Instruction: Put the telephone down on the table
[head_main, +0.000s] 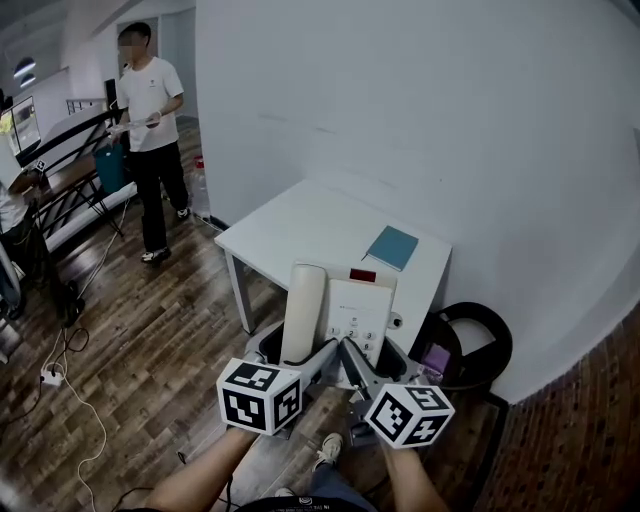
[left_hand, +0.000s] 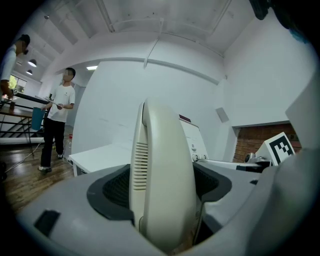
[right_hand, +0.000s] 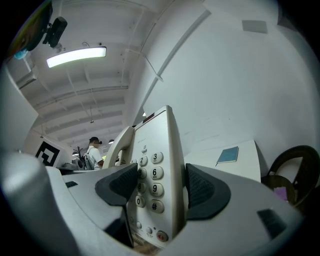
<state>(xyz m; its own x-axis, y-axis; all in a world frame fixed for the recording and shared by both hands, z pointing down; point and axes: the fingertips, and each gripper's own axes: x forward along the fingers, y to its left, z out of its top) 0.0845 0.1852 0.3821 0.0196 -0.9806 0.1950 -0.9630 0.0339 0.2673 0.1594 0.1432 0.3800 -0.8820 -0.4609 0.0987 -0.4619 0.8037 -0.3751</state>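
Currently the telephone (head_main: 350, 310) hangs in the air by the white table's (head_main: 300, 222) front edge. The left gripper (head_main: 300, 358) clamps only its handset (left_hand: 162, 180); the right gripper (right_hand: 160, 186) pinches the keypad base. Should they drift apart, the handset could come off its cradle or the base slip. Both forearms (head_main: 200, 478) reach forward side by side, jaws toward the table.

Left gripper (head_main: 297, 352) and right gripper (head_main: 372, 362): pale grey moulded shells, dark grey ribbed pads (left_hand: 112, 187) inside the 2 jaws. Each carries 1 white cube with black square markers: left cube (head_main: 259, 395) at 7 o'clock, right cube (head_main: 409, 414) at 5 o'clock, head view. Light sneaker (head_main: 327, 452) and dark trouser leg (head_main: 335, 490) at 6 o'clock.
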